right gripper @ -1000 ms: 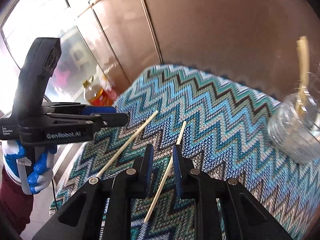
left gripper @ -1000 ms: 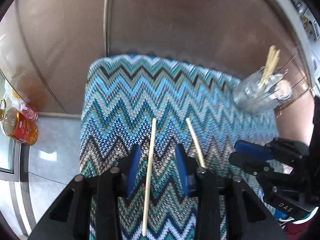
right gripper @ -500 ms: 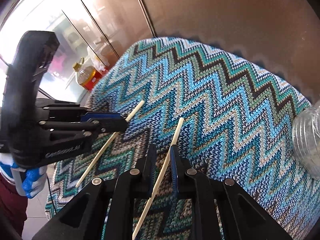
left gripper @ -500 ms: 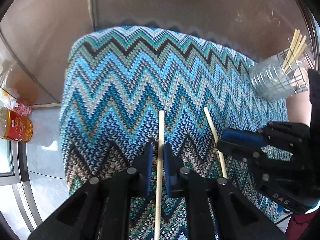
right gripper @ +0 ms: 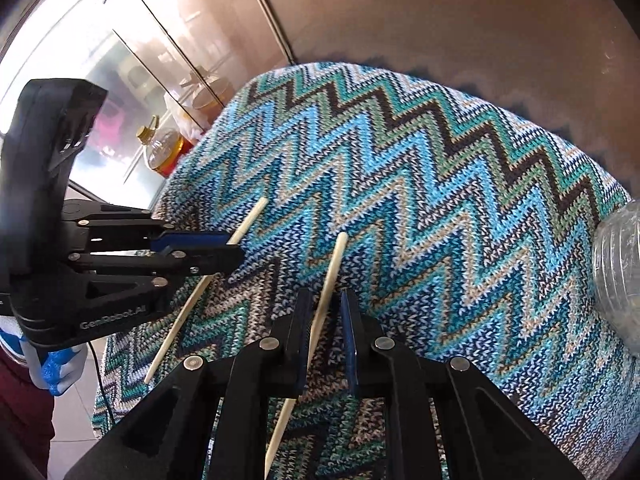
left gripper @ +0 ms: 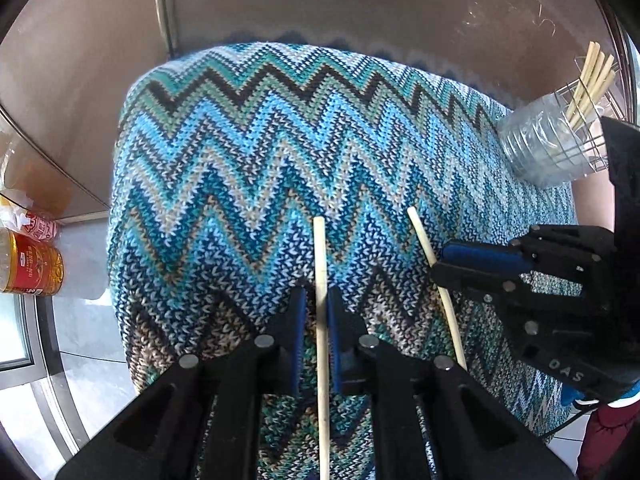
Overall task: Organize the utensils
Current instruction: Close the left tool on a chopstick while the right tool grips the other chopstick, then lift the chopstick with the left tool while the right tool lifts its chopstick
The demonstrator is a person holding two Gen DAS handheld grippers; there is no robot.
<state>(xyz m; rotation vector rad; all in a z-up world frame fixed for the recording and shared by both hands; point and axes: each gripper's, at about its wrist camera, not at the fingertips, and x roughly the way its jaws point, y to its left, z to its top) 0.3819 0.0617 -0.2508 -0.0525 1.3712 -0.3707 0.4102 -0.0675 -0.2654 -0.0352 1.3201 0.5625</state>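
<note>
Two pale wooden chopsticks lie on a blue zigzag knitted cloth. My left gripper is shut on the left chopstick; it also shows in the right wrist view. My right gripper has its jaws narrowed around the right chopstick, with a small gap still showing on the right side. That chopstick also shows in the left wrist view, beside the right gripper. A clear plastic holder with several chopsticks stands at the cloth's far right.
A brown cabinet wall rises behind the cloth. An oil bottle with a red label stands on the floor at the left, also seen in the right wrist view. The cloth's left edge drops to a tiled floor.
Both grippers closed in around their chopsticks; the left went from wide open to shut on its chopstick. Both views shifted slightly forward over the cloth.
</note>
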